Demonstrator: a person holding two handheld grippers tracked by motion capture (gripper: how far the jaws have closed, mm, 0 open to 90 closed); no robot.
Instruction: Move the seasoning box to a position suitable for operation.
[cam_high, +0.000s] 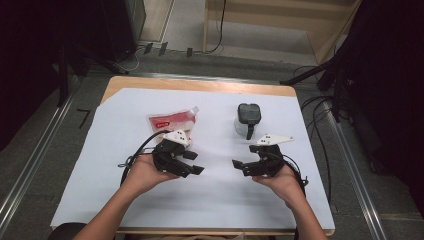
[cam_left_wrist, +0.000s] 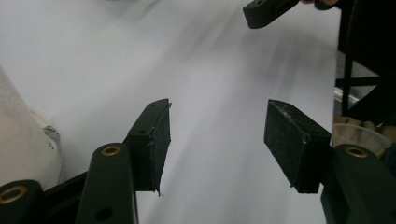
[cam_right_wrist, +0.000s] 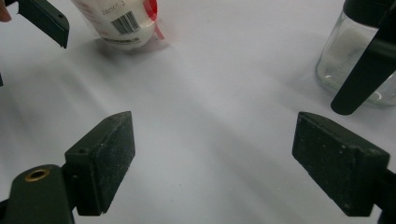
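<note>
Both claws held low over the white-covered counter (cam_high: 210, 200), tips turned toward each other, nothing gripped. Left claw (cam_high: 192, 162) parted to a middling width, pads bare with only white sheet between them in the left gripper view (cam_left_wrist: 217, 140); right claw (cam_high: 239, 166) spread wide and likewise empty (cam_right_wrist: 212, 158). Red-and-white pouch (cam_high: 172, 121) lying flat just beyond the left claw, spout corner pointing away toward the far right; seen from the right claw as the barcode end (cam_right_wrist: 123, 21), well ahead and off to its left. Glass jar with a black lid (cam_high: 248, 120) standing upright just beyond the right claw, close ahead on the right in the right gripper view (cam_right_wrist: 345, 56) (the black handle hanging down its side). By the look of it, a starting stance: reach not yet begun, pouch and jar both untouched. Next move likely a short push forward by each claw, left to take the pouch by an edge without crushing it, right to settle around the jar's body, which calls for keeping that wide spread and squaring up before closing.
</note>
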